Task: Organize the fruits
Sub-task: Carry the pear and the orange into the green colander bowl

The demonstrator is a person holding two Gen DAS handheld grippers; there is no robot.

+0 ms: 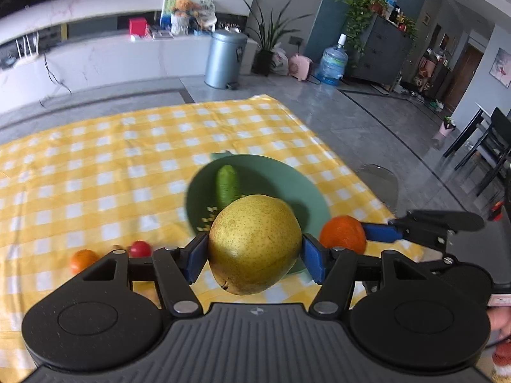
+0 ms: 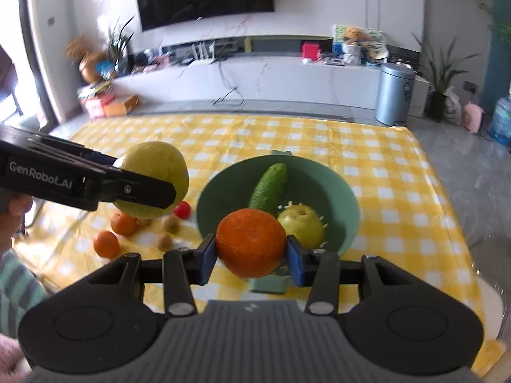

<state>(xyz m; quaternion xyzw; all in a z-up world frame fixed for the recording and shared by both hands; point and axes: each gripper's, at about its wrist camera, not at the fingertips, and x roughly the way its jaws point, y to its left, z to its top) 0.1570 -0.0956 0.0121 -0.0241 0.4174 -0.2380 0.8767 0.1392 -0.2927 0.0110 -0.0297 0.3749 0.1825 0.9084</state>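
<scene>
L tool [image 1: 254,255] clamps a yellow pear [image 1: 254,244] mid-body, held in air near the green bowl [image 2: 346,204]. R tool [image 2: 252,253] grips an orange [image 2: 251,242] above the bowl's near rim. Both raised, prob. for drop-in w/ cucumber [image 2: 268,186] & green apple [image 2: 301,225]. Loose mandarins [image 2: 106,244] & kiwis [image 2: 164,242] remain on table [image 2: 399,191]

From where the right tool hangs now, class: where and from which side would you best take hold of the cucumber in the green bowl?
Grip the cucumber across its narrow middle, coming down from above. It lies slanted in the green bowl, so turn the fingers crosswise to its length. The green apple crowds its near end; the far end is freer.
</scene>
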